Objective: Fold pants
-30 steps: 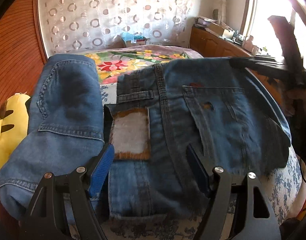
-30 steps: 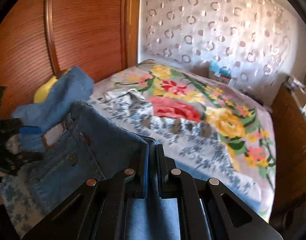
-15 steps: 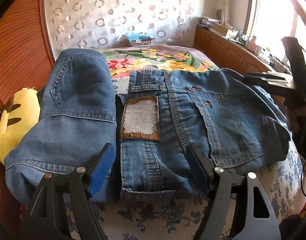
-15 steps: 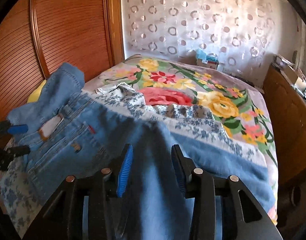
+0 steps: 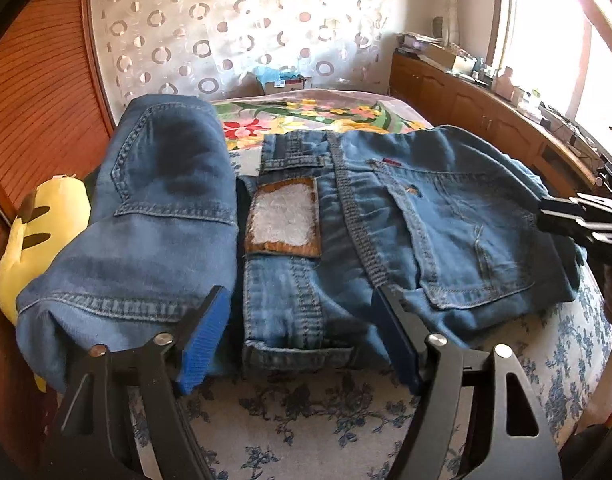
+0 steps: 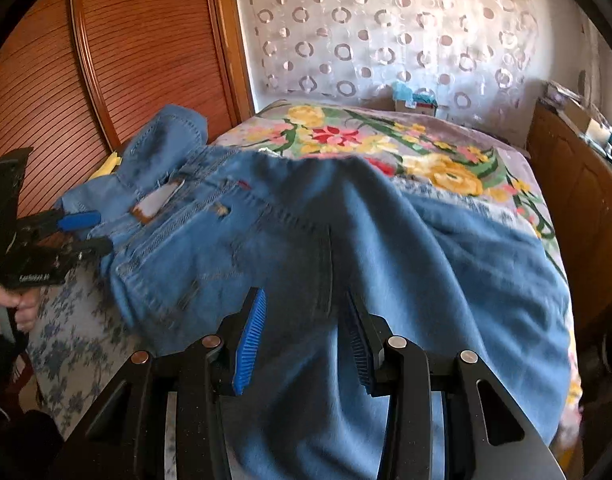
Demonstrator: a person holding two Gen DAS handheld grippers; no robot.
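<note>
Blue jeans point(image 5: 425, 220) lie flat on the bed, waistband with a brown and white patch point(image 5: 284, 218) toward my left gripper. In the right wrist view the jeans point(image 6: 306, 240) spread across the bed with the legs running under my right gripper. My left gripper point(image 5: 302, 328) is open and empty, hovering just before the waistband edge. My right gripper point(image 6: 304, 320) is open above the leg fabric, holding nothing. The left gripper also shows in the right wrist view point(image 6: 86, 232), and the right gripper in the left wrist view point(image 5: 577, 216).
A second folded pair of jeans point(image 5: 154, 216) lies left of the waistband, beside a yellow plush toy point(image 5: 38, 240). The bed has a blue floral sheet point(image 5: 325, 420) and a flowered blanket point(image 6: 385, 140). A wooden wardrobe point(image 6: 126, 60) stands left, a wooden cabinet point(image 5: 485, 112) right.
My right gripper opened and let go of the jeans, which dropped flat on the bed. Both grippers drew back a little from the jeans.
</note>
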